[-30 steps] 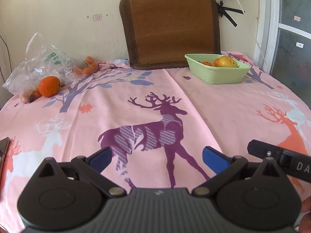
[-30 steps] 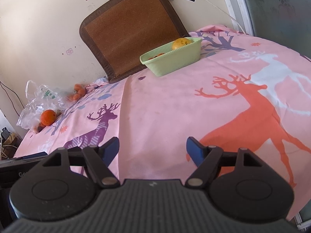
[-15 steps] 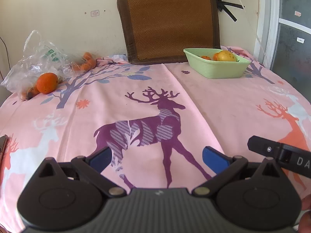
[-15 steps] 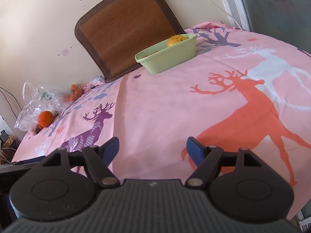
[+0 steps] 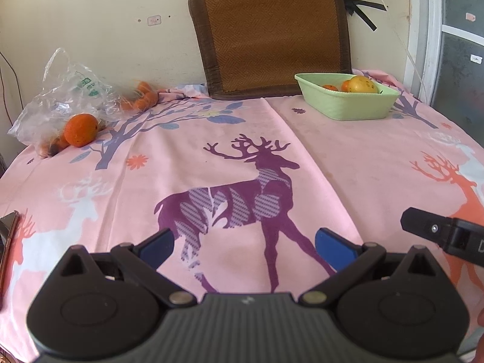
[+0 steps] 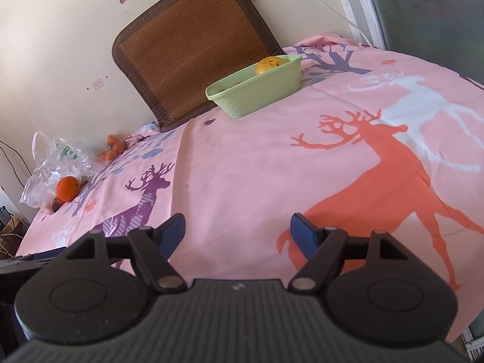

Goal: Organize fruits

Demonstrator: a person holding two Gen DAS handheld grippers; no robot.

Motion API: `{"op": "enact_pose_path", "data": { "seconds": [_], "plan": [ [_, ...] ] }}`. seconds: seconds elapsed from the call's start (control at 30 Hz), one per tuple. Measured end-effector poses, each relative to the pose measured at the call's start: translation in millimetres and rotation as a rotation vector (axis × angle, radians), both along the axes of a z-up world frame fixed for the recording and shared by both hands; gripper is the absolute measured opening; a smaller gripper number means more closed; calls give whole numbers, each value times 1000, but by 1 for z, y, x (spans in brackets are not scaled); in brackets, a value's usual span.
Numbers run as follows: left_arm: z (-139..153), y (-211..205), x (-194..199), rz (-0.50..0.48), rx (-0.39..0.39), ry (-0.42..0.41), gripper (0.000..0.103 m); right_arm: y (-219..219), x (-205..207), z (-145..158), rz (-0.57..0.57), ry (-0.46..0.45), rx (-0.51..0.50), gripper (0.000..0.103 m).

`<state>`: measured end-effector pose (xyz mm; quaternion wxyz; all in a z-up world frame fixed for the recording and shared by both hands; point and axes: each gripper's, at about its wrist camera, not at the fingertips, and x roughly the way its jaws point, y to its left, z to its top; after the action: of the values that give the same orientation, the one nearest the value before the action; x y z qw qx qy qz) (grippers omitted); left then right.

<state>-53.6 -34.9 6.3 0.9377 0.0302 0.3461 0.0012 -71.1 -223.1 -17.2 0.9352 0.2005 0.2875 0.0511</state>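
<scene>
The left hand-held gripper [image 5: 243, 246] hovers low over the near edge of the desk [image 5: 348, 157], its blue-tipped fingers [image 5: 331, 248] spread wide with nothing between them, pointing across at the far wall. The right hand-held gripper [image 6: 237, 234] sits just beside it on the right, likewise spread wide and empty, tilted so that it looks toward the far left; its black body also shows at the right edge of the left wrist view.

A pink cloth [image 6: 242, 157] printed with purple, orange and white deer covers the desk. At the far right stands a pale green basket [image 5: 348, 104] holding a yellow-orange fruit [image 5: 361, 84] and smaller orange ones beside it. At the far left lies a crumpled clear plastic bag [image 5: 66, 90], with a large orange [image 5: 81, 129] at its mouth and darker small fruit tucked under it. A few small orange fruits [image 5: 142, 99] lie just past the bag, near the wall, blurred. A brown woven mat [image 5: 273, 34] leans upright against the cream wall [image 5: 99, 9] between the bag and the basket. A white door frame rises at the far right.
</scene>
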Motion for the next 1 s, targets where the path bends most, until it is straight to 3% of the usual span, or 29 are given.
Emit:
{"op": "enact_pose_path", "data": {
  "seconds": [1.0],
  "plan": [
    [-3, 2, 2, 19, 10, 18, 103, 0, 1, 0, 0, 0, 0, 78]
  ]
}}
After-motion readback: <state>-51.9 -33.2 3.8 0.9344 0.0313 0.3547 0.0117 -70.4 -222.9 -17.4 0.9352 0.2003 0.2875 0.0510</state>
